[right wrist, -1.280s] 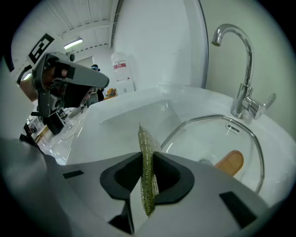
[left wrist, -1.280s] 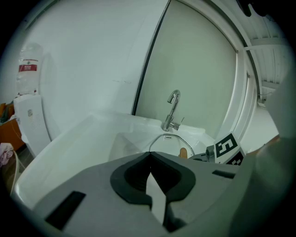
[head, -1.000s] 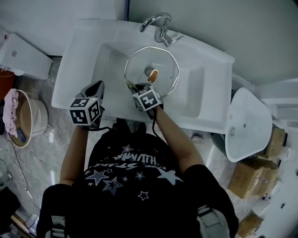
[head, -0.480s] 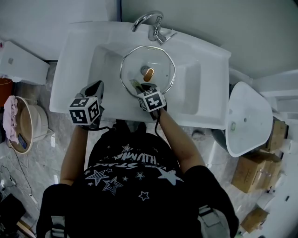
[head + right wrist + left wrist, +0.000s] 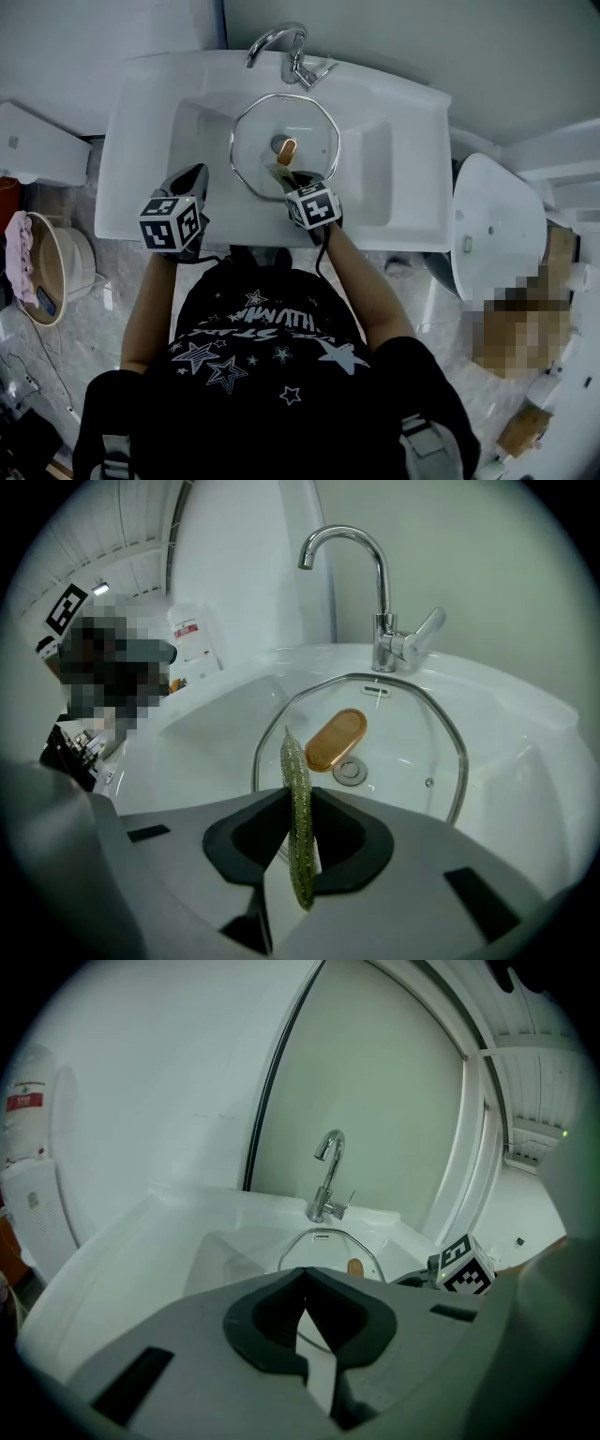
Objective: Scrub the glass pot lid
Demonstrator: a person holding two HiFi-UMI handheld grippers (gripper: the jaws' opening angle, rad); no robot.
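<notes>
Right now, pinching a green scrub pad in the right gripper, at the near edge of the glass pot lid lying in the sink ahead. Nothing in the closed left gripper. Probably slippery, hard, breakable: steady by the brown knob.

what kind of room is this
Probably a bathroom, or a storeroom for bathroom fittings: a white washbasin with a chrome tap, and a second loose basin beside it.

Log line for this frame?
left tongs: shut, empty | right tongs: shut on thin green scouring pad | clear glass pot lid: flat in white sink, pad at near edge
</notes>
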